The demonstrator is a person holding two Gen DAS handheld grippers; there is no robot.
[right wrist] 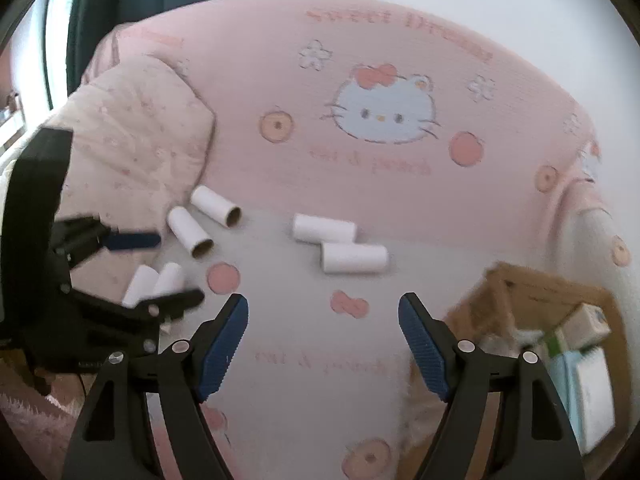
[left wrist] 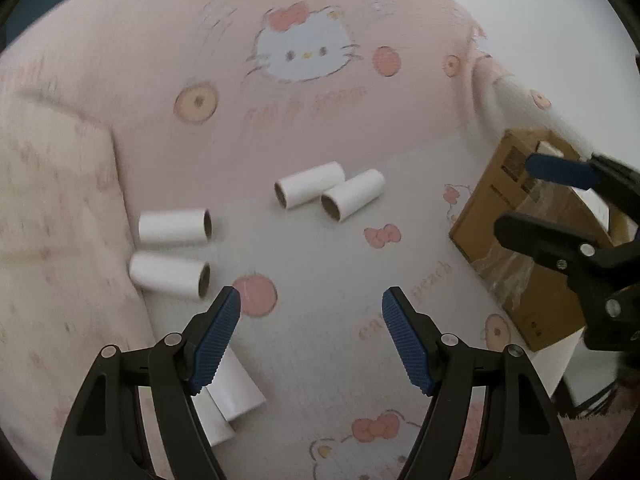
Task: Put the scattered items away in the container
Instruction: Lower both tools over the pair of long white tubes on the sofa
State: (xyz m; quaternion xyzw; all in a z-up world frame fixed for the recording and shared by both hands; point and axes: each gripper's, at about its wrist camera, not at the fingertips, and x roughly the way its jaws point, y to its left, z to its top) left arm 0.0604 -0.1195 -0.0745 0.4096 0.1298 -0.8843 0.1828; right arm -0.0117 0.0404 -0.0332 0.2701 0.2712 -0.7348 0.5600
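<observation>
Left claw (left wrist: 311,312): jaws apart, nothing between the pads, held above a white and pink printed sheet (left wrist: 320,248). Ahead of it and to its left lie two white rolls side by side, roll A (left wrist: 175,227) farther off and roll B (left wrist: 170,275) nearer, just off the tip of the left finger (left wrist: 216,340); their open ends face right. Farther ahead, near the centre line, lie rolls C (left wrist: 309,184) and D (left wrist: 352,197), touching along their sides, open ends toward the claw. Beneath the left finger, partly hidden by it, lie two more rolls (left wrist: 234,396). To the claw's right stands the box (left wrist: 520,280), a brown carton with clear plastic over its near edge. A pink quilt (left wrist: 60,240) borders the sheet on the left.

Right claw (right wrist: 323,316): jaws apart and empty, above the same sheet (right wrist: 300,340). The box (right wrist: 532,292) lies to its right, open, with cartons and packets (right wrist: 588,360) inside. Ahead and slightly right are two rolls (right wrist: 354,258), touching; ahead to the left are two others (right wrist: 208,220), open ends toward the claw. The last pair (right wrist: 154,280) lies farther left, just beside the left claw (right wrist: 168,268), which also shows apart from this side. In the left view the right claw (left wrist: 524,196) appears over the box, its fingers spread.
</observation>
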